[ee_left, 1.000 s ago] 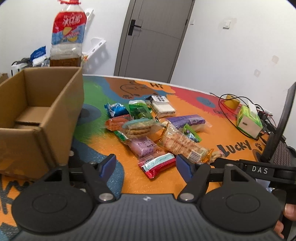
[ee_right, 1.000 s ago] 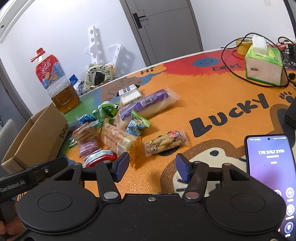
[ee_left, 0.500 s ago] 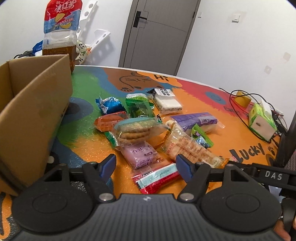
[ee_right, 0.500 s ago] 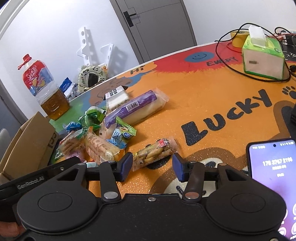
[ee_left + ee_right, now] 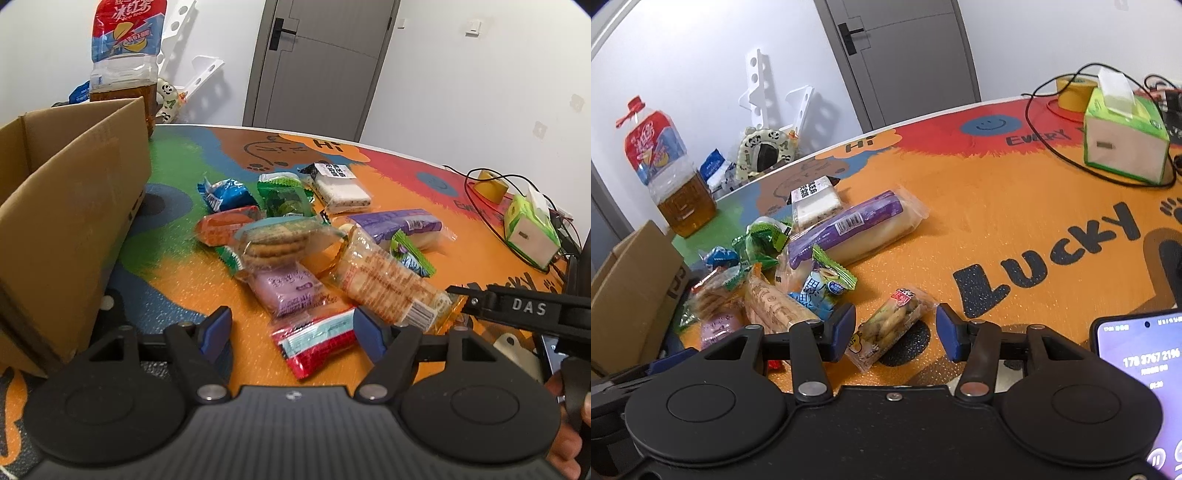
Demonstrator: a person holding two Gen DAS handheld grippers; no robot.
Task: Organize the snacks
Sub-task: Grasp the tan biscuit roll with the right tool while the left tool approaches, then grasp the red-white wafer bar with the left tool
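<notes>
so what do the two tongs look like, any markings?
Both tongs, left and right, are black plastic: two round discs, angled arms with silver screws, blue pads at the tips. Seen from the left camera, the right one's side reads "DAS" in white.

Eleven snack packets lie on the table: ten in a loose heap, among them a red packet (image 5: 314,341) at the near edge and a long purple one (image 5: 849,230), plus one biscuit packet (image 5: 890,328) apart to the right (some in the heap overlap, so the count is approximate). There is one cardboard box (image 5: 70,218) on the left, one drink bottle (image 5: 670,171) far left, one tissue box (image 5: 1123,136) far right, one tape roll (image 5: 1073,90) and one phone (image 5: 1141,373).
</notes>
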